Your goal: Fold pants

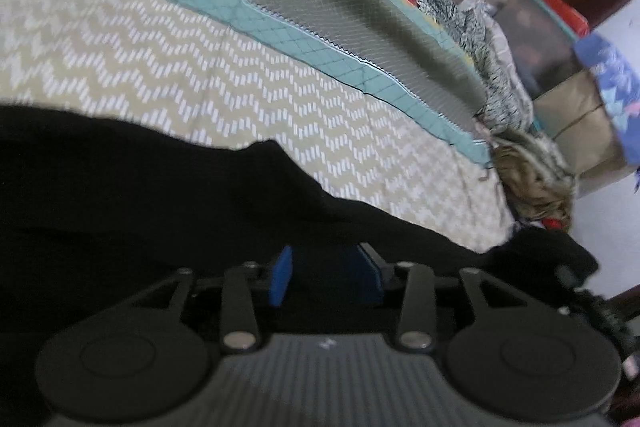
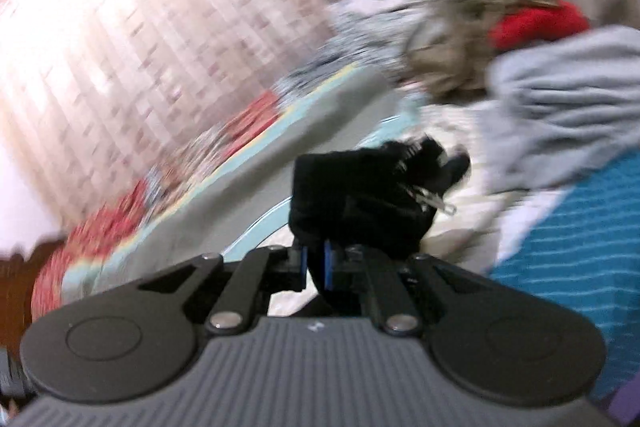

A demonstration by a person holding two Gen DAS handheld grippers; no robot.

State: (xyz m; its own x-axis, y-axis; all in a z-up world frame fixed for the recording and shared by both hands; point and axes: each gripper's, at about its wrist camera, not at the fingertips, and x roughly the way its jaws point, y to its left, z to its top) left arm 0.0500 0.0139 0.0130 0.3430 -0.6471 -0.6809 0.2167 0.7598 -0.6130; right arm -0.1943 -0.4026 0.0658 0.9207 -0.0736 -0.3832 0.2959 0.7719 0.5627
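Note:
The black pants point(image 1: 140, 211) lie across the bed's zigzag-patterned cover point(image 1: 240, 75), filling the lower left wrist view. My left gripper point(image 1: 326, 273) hangs just over the black cloth with its blue pads point(image 1: 281, 277) wide apart; I cannot tell whether cloth lies between them. In the blurred right wrist view my right gripper point(image 2: 316, 261) is shut on a bunched end of the pants point(image 2: 360, 195), lifted above the bed. A metal clasp point(image 2: 436, 205) sticks out of that bunch.
A teal-and-olive quilted blanket point(image 1: 320, 7) lies beyond the zigzag cover. A heap of clothes point(image 1: 532, 171) sits at the bed's far end, shown in the right wrist view as grey point(image 2: 560, 99), red point(image 2: 536, 23) and teal-striped point(image 2: 580, 247) pieces. Curtain point(image 2: 100, 47) behind.

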